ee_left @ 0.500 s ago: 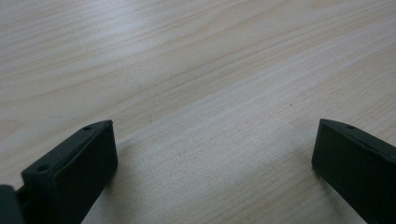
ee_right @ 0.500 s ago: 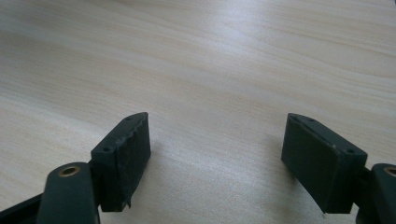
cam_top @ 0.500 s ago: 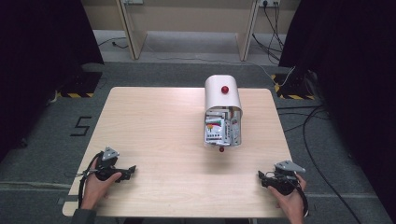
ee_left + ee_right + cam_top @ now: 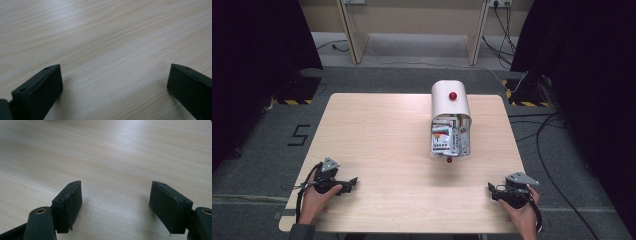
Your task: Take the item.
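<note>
A white round-topped box (image 4: 447, 106) with a red knob (image 4: 452, 95) lies on the wooden table (image 4: 377, 135), right of the middle. Its near end is open and shows printed packets (image 4: 443, 140); a second small red knob (image 4: 449, 160) sits at the front of the lowered flap. My left gripper (image 4: 352, 182) rests at the table's near left corner, held by a hand, far from the box. In the left gripper view its jaws (image 4: 115, 72) stand wide apart over bare wood. At the near right corner my right gripper (image 4: 490, 189) lies low; its jaws (image 4: 116, 190) are also apart with nothing between them.
Dark carpet surrounds the table, with cables (image 4: 547, 150) on the floor at the right and a "5" mark (image 4: 299, 135) at the left. Wooden frame legs (image 4: 349, 30) stand beyond the far edge. Black curtains hang on both sides.
</note>
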### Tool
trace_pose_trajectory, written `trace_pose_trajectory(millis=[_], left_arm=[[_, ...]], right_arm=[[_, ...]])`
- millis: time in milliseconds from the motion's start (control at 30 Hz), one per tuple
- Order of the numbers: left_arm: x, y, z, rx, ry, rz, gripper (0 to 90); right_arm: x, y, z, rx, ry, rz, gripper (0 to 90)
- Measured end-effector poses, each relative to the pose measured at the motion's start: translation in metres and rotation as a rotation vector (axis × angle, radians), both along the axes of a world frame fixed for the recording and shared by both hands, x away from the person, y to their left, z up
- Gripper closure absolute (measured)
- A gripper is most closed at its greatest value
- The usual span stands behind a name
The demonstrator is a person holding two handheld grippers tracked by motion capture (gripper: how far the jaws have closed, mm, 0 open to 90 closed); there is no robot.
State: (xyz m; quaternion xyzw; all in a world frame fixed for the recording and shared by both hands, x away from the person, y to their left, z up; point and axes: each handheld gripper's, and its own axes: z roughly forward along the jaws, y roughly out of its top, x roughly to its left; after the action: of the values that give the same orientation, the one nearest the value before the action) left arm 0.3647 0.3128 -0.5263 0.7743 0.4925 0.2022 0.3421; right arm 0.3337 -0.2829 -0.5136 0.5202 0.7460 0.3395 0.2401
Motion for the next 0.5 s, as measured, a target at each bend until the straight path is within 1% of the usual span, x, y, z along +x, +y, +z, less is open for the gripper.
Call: trace_pose_trajectory(millis=[33,67,133,200,300,500], left_arm=[[0.0,0.0,0.0,0.0,0.0,0.0,0.0],[0.0,0.0,0.0,0.0,0.0,0.0,0.0],[0.0,0.0,0.0,0.0,0.0,0.0,0.0],[0.0,0.0,0.0,0.0,0.0,0.0,0.0],[0.0,0.0,0.0,0.0,0.0,0.0,0.0],[0.0,0.0,0.0,0.0,0.0,0.0,0.0]], right_arm=[[0.0,0.0,0.0,0.0,0.0,0.0,27.1],[-0.001,0.001,0.003,0.003,-0.015,0.0,27.1],[-0.001,0.002,0.004,0.007,-0.02,0.001,27.1],[-0.003,0.004,0.011,0.014,-0.041,0.006,27.3],[-0.005,0.007,0.018,0.017,-0.059,0.011,27.7],[-0.007,0.011,0.026,0.025,-0.078,0.007,28.1]])
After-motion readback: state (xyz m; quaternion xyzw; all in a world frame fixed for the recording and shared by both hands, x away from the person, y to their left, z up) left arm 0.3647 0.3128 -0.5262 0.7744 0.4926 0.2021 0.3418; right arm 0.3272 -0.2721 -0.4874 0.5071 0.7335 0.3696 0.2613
